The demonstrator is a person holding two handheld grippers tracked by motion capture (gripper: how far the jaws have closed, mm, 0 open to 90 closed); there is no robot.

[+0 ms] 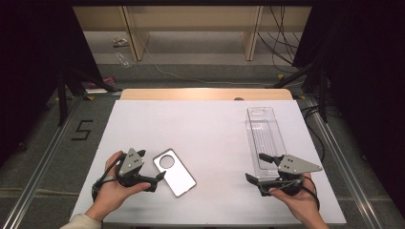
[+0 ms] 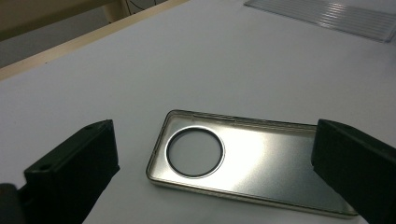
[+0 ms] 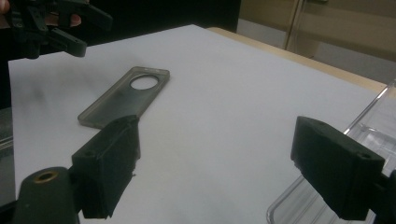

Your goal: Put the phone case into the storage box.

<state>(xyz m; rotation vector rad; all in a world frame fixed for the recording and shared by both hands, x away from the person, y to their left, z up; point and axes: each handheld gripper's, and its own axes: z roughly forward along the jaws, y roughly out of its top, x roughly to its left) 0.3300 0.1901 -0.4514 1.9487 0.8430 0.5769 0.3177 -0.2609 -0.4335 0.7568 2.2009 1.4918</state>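
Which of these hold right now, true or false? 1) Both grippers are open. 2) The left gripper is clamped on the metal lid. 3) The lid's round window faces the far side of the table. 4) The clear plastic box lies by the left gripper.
1) True: the left gripper and the right gripper both stand open, nothing between the pads.
2) False: the metal lid lies flat on the white table, untouched, just ahead of the open jaws.
3) True: the round window sits at the lid's far end.
4) False: the clear plastic box lies by the right gripper.
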